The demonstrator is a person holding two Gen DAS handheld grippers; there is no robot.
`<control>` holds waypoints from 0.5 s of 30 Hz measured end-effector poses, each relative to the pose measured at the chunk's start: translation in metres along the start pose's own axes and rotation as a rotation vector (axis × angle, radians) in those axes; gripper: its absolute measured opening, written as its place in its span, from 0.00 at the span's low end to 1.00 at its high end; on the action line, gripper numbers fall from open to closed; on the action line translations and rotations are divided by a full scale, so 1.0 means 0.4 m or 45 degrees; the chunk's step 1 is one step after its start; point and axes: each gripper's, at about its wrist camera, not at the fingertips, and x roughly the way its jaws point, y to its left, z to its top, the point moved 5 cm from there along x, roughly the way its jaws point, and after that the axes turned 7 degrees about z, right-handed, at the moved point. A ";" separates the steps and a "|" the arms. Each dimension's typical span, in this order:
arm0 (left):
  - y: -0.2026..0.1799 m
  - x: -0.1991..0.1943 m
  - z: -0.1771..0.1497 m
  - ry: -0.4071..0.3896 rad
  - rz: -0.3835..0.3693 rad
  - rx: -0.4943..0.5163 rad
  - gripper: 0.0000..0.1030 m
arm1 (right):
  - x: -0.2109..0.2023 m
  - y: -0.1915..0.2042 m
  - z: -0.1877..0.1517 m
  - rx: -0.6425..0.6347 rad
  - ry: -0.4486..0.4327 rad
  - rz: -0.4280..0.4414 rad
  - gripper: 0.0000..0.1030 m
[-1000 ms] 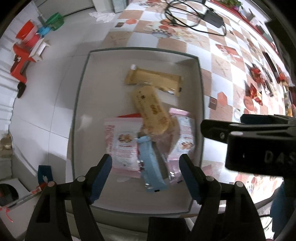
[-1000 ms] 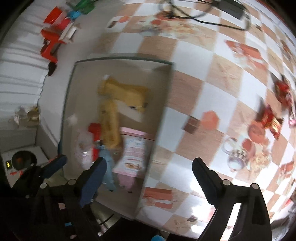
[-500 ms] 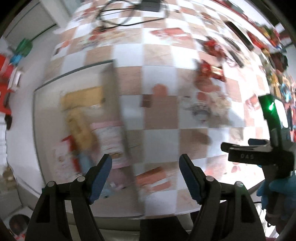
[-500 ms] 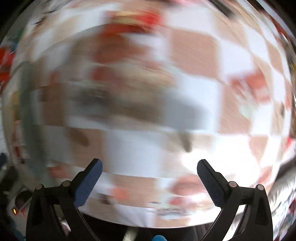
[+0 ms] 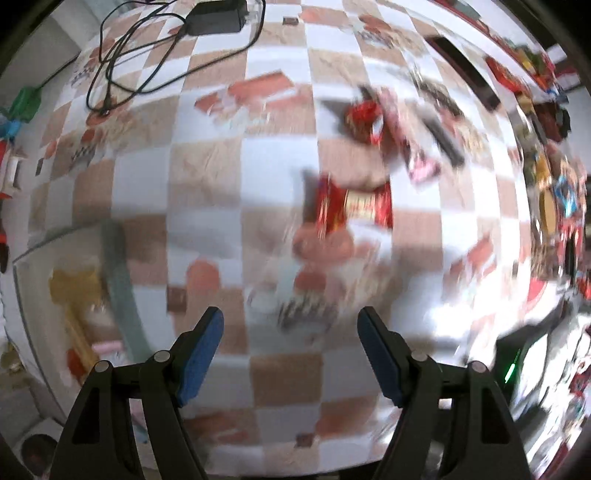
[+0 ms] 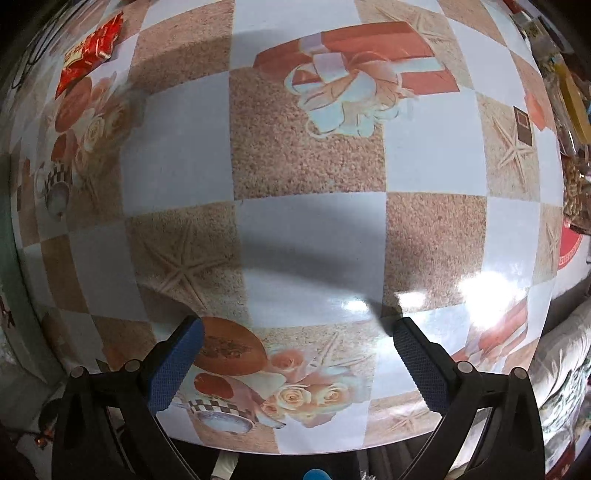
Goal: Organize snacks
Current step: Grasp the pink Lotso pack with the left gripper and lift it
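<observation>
Left wrist view, blurred. Left gripper (image 5: 290, 349): jaws stand apart, nothing between them, pointing down over bare checkered tabletop (image 5: 207, 192) near its front edge. Red snack packet (image 5: 351, 206): lies flat beyond the tips, near the middle of the tabletop, clear of both pads. Further red and dark snack packets (image 5: 399, 122): scattered past it toward the far right; a crowded row of more snacks (image 5: 554, 192) along the right edge. Grey tray (image 5: 118, 280): at the left edge, a yellow packet (image 5: 74, 288) inside it. Black adapter with cable (image 5: 218, 16): far left corner. Open squares lie between tray and red packet.

Right wrist view, sharp. Right gripper (image 6: 295, 369): jaws spread wide, empty, over bare tabletop just inside the front edge. Red snack packet (image 6: 90, 50): far left, well apart from the tips. Packets (image 6: 570, 96) line the right edge. Tray rim (image 6: 11, 258) shows at the left margin. The middle of the tabletop is open cloth.
</observation>
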 end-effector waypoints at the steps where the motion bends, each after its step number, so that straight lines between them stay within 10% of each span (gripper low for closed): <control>1: -0.004 0.000 0.026 -0.003 -0.002 -0.022 0.76 | 0.003 0.007 -0.006 -0.006 0.003 -0.002 1.00; 15: -0.106 0.044 0.319 -0.049 -0.030 -0.158 0.76 | 0.011 0.010 -0.040 -0.018 0.025 -0.006 1.00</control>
